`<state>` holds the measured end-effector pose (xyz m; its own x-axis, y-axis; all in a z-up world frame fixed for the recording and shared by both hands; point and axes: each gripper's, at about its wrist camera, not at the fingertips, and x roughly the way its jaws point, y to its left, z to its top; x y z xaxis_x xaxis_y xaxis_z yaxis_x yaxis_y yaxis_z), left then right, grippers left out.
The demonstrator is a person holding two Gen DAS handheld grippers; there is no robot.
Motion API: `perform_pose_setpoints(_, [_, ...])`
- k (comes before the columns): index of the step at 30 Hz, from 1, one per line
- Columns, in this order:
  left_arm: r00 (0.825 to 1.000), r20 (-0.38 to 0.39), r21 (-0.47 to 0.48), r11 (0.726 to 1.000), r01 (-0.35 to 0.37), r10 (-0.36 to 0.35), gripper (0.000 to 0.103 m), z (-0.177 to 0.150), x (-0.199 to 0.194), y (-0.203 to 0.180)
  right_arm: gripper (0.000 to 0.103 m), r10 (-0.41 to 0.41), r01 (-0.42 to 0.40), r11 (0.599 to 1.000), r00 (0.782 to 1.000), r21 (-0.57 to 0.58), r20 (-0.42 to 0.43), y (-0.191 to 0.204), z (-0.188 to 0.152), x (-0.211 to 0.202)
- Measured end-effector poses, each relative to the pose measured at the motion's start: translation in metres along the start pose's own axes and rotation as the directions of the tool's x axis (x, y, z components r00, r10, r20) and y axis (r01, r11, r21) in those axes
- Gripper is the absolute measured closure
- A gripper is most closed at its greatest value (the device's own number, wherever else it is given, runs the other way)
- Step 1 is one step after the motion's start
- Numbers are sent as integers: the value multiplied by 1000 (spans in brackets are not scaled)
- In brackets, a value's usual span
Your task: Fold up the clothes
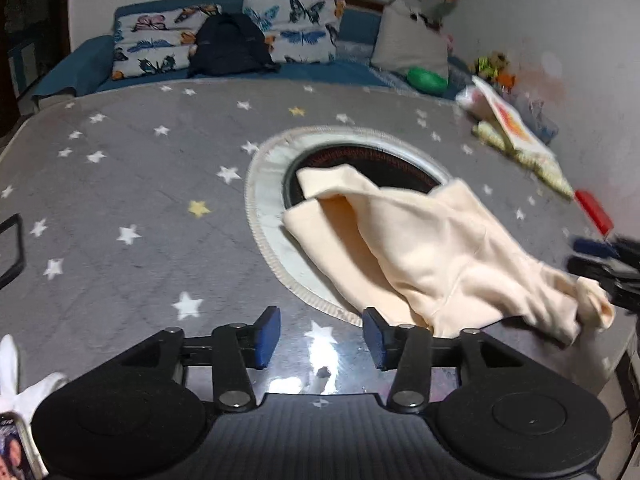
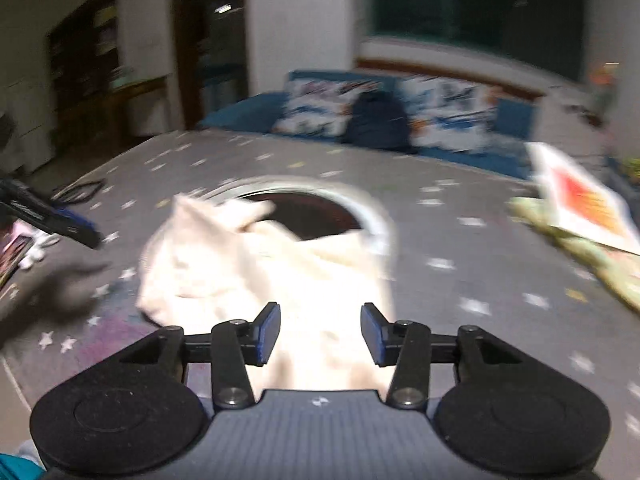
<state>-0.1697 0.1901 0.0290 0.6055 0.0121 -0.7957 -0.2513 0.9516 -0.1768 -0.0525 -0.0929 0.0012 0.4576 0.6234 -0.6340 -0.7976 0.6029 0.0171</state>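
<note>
Garment (image 1: 432, 252) lies crumpled across the tabletop's round opening (image 1: 360, 160); our left gripper (image 1: 322, 336) and right gripper (image 2: 320, 332) gape empty, so we judge regrasping comes next.

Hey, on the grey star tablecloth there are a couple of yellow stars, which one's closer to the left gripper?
The yellow star just left of the round opening, nearer the left gripper. The other yellow star lies farther back, toward the sofa.
</note>
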Motion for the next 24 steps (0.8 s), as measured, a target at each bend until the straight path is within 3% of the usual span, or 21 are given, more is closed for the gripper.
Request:
perform_pose_setpoints(5, [999,-35,-7,1000,-31,30,36,1,17,0,57,83,-90,992,994,-86,-74,33,16,63])
perform_pose_setpoints(12, [995,-46,23,996,-90,91,27,0,24,3,63,111,-127,984,986,-124,-122,42,19,94])
perform_pose_setpoints(14, [994,-42,29,994,-102,103,23,0,24,3,91,128,-144,982,983,-118,-135,42,18,94])
perform_pose_setpoints(15, [993,-38,36,993,-109,110,21,0,24,3,95,132,-147,982,983,-121,-129,44,17,91])
perform_pose_setpoints(21, [989,-27,47,989,-142,143,20,0,23,5,97,194,-201,969,979,-145,-62,63,16,54])
perform_pose_setpoints(24, [988,-19,35,988,-153,153,19,0,21,9,98,278,-282,937,959,-208,-49,87,8,26])
